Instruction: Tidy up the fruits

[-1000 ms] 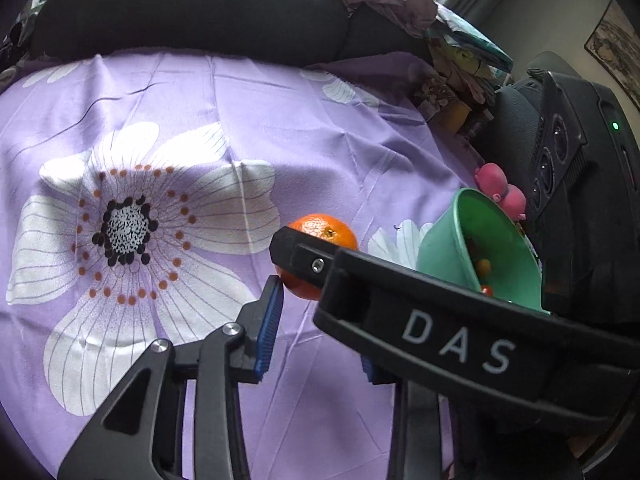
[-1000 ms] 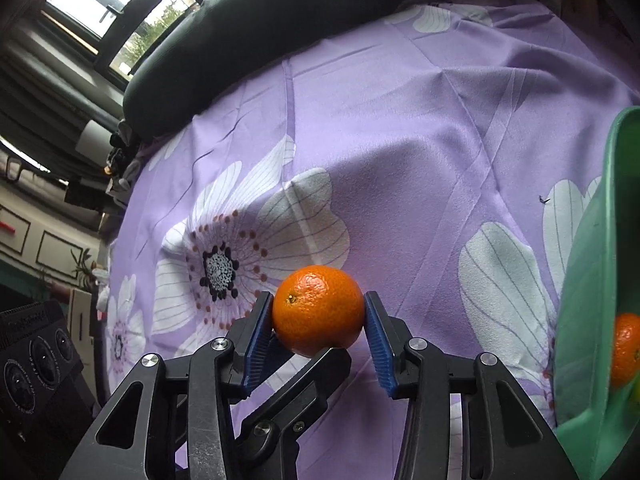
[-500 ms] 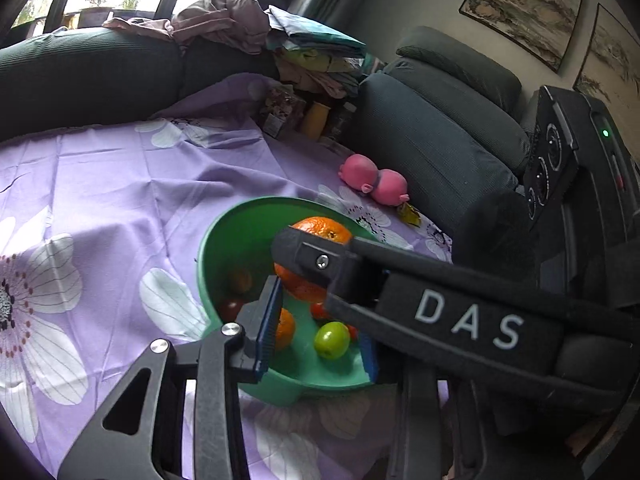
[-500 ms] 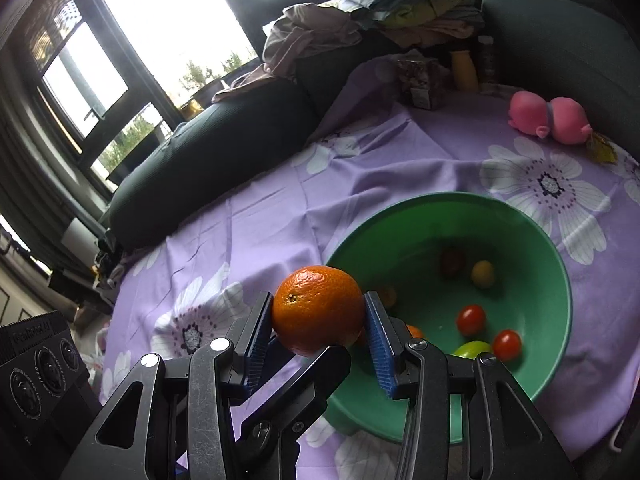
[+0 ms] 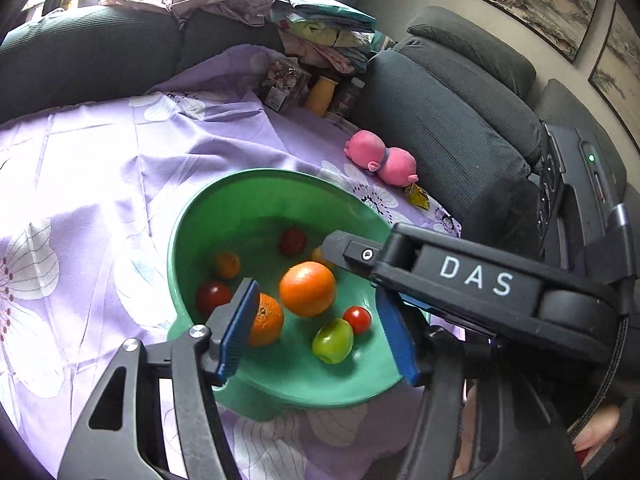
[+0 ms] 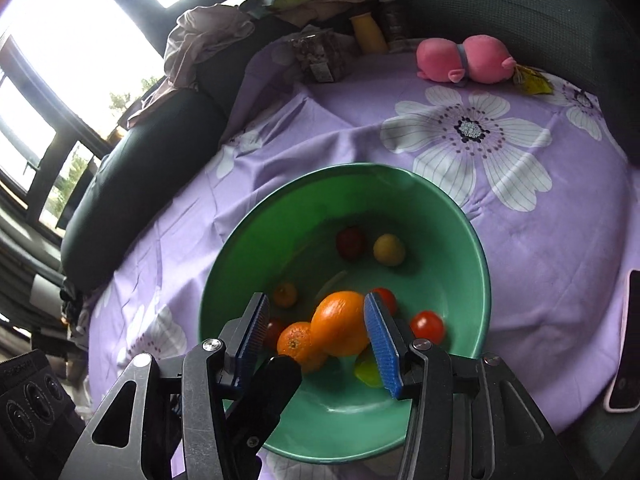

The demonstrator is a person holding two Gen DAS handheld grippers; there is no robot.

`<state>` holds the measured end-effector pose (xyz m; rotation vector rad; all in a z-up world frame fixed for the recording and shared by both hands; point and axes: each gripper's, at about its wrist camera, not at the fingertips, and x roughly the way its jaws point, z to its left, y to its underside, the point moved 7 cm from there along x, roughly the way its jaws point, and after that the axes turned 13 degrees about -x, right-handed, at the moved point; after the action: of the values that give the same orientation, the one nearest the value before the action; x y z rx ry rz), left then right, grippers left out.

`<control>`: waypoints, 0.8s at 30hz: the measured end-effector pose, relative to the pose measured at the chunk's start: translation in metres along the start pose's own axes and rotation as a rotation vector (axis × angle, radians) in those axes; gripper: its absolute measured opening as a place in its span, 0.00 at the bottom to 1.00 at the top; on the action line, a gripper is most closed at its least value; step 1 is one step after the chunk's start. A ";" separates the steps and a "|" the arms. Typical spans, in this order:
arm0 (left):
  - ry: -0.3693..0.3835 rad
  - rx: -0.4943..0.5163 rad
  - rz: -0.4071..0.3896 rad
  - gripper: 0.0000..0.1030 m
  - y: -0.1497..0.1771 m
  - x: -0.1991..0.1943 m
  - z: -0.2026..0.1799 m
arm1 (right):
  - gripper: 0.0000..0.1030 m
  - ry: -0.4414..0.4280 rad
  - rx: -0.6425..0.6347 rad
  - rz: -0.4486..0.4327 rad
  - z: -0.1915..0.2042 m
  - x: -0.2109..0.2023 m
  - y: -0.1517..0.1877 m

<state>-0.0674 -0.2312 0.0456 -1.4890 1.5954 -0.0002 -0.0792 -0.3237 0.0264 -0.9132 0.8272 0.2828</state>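
Note:
A green bowl (image 5: pixel 208 216) (image 6: pixel 476 248) stands on the purple flowered cloth. It holds two oranges, cherry tomatoes, a green fruit (image 5: pixel 333 341) and a yellow fruit (image 6: pixel 389 249). The larger orange (image 5: pixel 307 289) (image 6: pixel 340 328) sits free between the blue pads of my right gripper (image 6: pixel 318 332), which is open over the bowl. A second orange (image 5: pixel 264 320) (image 6: pixel 298 342) lies beside it. My left gripper (image 5: pixel 318 332) is open and empty just above the bowl's near side, under the right gripper's arm.
A pink plush toy (image 5: pixel 380 158) (image 6: pixel 464 58) lies past the bowl by the dark sofa (image 5: pixel 460 120). A yellow bottle (image 5: pixel 320 96), a packet and piled clothes sit at the cloth's far edge. A phone (image 6: pixel 626 344) lies at the right.
The right gripper carried the orange from over the cloth to the bowl, then opened; the orange now lies in the bowl. The left gripper moved along to the bowl.

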 end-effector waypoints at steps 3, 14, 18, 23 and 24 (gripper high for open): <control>-0.036 0.011 -0.020 0.73 -0.002 -0.010 -0.001 | 0.54 0.008 -0.023 -0.023 0.004 -0.007 -0.002; -0.149 0.063 -0.112 0.80 -0.004 -0.045 0.001 | 0.54 0.099 -0.078 -0.087 0.011 -0.029 -0.007; -0.133 0.039 -0.107 0.80 -0.006 -0.048 0.005 | 0.54 0.138 -0.079 -0.102 0.008 -0.034 -0.008; -0.136 0.021 -0.115 0.80 -0.009 -0.050 0.008 | 0.54 0.166 -0.076 -0.111 0.005 -0.038 -0.009; -0.137 0.013 -0.118 0.80 -0.009 -0.051 0.009 | 0.54 0.172 -0.076 -0.112 0.004 -0.038 -0.008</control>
<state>-0.0631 -0.1886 0.0762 -1.5376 1.3942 0.0237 -0.0979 -0.3208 0.0612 -1.0621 0.9240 0.1399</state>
